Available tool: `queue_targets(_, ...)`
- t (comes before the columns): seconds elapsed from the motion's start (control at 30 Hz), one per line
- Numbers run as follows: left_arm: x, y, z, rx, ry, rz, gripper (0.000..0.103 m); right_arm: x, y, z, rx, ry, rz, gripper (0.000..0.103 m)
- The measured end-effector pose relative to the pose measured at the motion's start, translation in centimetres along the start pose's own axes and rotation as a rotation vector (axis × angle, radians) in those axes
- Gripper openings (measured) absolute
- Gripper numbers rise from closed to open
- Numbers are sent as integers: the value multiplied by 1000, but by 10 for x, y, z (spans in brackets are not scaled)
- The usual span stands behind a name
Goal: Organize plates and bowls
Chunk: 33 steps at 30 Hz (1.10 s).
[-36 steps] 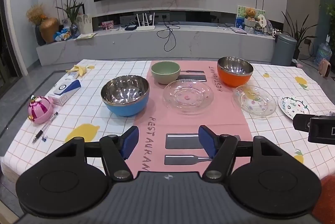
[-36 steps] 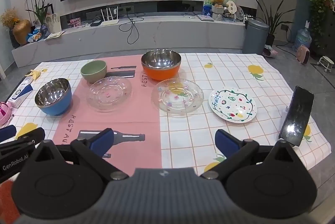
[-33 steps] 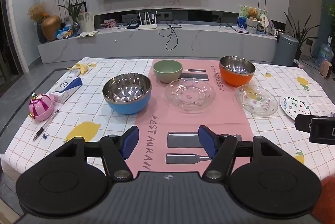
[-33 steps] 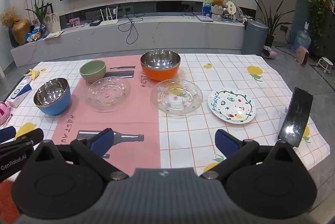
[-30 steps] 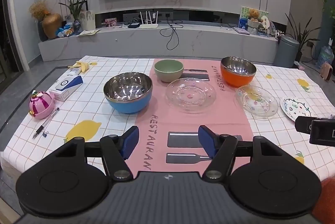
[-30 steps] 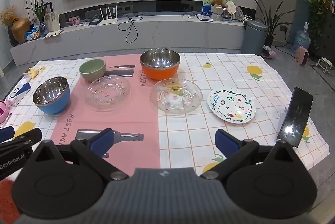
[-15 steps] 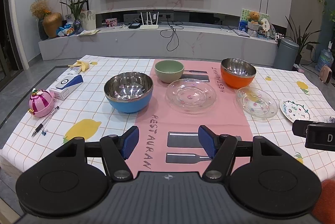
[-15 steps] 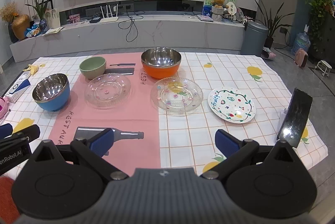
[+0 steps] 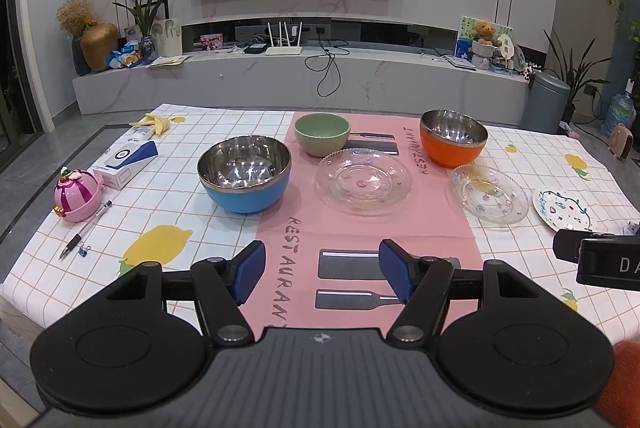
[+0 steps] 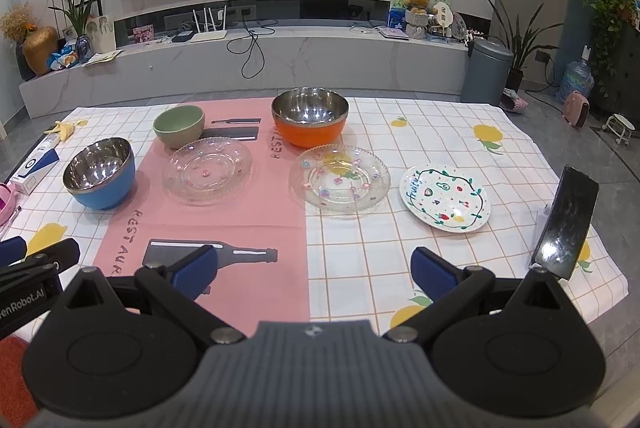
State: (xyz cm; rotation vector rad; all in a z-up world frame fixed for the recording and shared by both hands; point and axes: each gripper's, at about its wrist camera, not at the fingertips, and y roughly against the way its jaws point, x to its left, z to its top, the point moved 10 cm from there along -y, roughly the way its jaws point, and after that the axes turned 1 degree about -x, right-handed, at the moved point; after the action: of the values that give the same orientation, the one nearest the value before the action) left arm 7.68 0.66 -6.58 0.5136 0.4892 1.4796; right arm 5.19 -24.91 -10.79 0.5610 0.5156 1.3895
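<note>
On the table stand a blue steel bowl (image 9: 244, 177) (image 10: 100, 173), a small green bowl (image 9: 322, 133) (image 10: 179, 126) and an orange steel bowl (image 9: 454, 137) (image 10: 309, 121). Two clear glass plates lie in front of them, one on the pink mat (image 9: 363, 180) (image 10: 207, 169) and one to its right (image 9: 488, 193) (image 10: 339, 178). A white painted plate (image 10: 445, 196) (image 9: 562, 207) is farthest right. My left gripper (image 9: 322, 270) is open and empty above the near mat. My right gripper (image 10: 316, 270) is open and empty near the front edge.
A phone (image 10: 566, 222) stands propped at the right edge. At the left lie a pink toy (image 9: 78, 193), a pen (image 9: 86, 230), a blue-white box (image 9: 128, 161) and a banana (image 9: 154, 121). Beyond the table's far edge runs a TV bench.
Both grippers have drawn back and risen a little, so the bowls and plates look slightly smaller and lower. Nothing on the table has moved. Both grippers stay open.
</note>
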Motion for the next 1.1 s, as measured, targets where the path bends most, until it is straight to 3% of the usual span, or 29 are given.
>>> queue_targets(1.1, -3, 1, -3, -1, 1, -2, 77, 5, 0, -3, 4, 22, -9, 100)
